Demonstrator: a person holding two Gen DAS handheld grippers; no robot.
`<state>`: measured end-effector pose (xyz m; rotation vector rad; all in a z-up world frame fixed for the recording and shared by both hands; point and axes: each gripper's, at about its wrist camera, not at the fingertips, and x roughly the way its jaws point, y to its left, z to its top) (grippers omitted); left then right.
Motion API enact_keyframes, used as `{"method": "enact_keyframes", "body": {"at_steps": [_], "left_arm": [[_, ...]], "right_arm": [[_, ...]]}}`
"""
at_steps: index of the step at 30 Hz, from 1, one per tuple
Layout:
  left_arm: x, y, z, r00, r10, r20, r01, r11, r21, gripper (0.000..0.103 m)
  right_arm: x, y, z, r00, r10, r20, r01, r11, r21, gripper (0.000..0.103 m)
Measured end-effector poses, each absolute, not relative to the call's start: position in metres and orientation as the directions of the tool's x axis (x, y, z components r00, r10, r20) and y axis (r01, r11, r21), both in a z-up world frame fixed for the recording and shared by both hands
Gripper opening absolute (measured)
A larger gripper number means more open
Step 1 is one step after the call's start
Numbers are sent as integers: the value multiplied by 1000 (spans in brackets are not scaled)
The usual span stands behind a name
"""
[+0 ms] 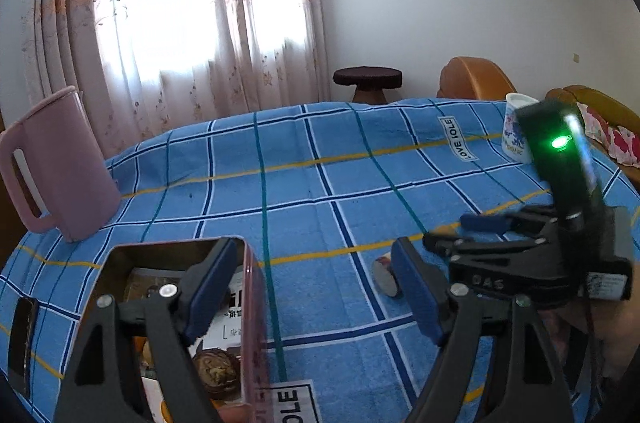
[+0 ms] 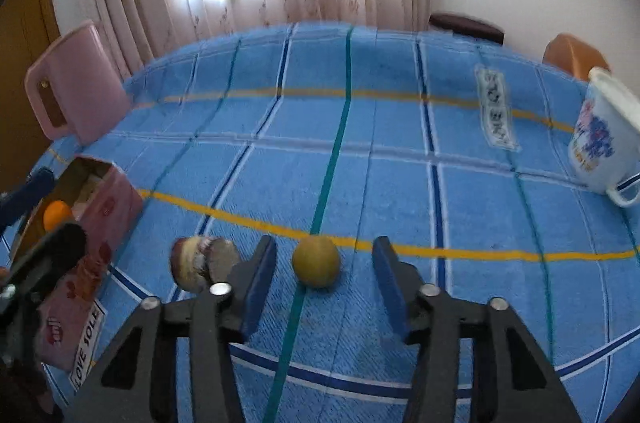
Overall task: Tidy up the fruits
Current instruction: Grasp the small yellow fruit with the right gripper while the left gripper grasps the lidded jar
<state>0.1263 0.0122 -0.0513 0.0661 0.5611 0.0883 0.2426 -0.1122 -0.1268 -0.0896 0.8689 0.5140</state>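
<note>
On the blue checked tablecloth (image 2: 500,223), my pink rectangular cardboard box (image 2: 108,223) already holds a small orange fruit (image 2: 57,214) and some brownish pieces. Two remain outside it: a round yellow-green fruit (image 2: 316,262) and a cut reddish fruit (image 2: 202,262). My right tongs (image 2: 324,283) stand apart, straddling the yellow-green one untouched; my left tongs (image 1: 316,297) hang apart and empty beside the box.

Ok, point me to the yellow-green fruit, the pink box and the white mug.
yellow-green fruit (image 2: 316,261): right wrist view, middle of its skin.
pink box (image 2: 116,201): right wrist view, its outer side wall.
white mug (image 2: 600,139): right wrist view, its flower-printed side.
</note>
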Motion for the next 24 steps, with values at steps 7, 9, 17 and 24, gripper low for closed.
{"method": "enact_keyframes", "body": {"at_steps": [7, 9, 17, 24], "left_arm": [[133, 2, -56, 830, 79, -552, -40, 996, 82, 82], [138, -4, -60, 820, 64, -568, -24, 997, 78, 82], [167, -26, -82, 758, 44, -650, 16, 996, 85, 82], [190, -33, -96, 703, 26, -711, 40, 996, 76, 62]], "right_arm": [[222, -132, -113, 630, 380, -677, -438, 894, 95, 27], [214, -139, -109, 667, 355, -656, -413, 908, 72, 27], [201, -165, -95, 747, 325, -579, -348, 934, 77, 27], [196, -165, -93, 757, 329, -565, -358, 932, 63, 27]]}}
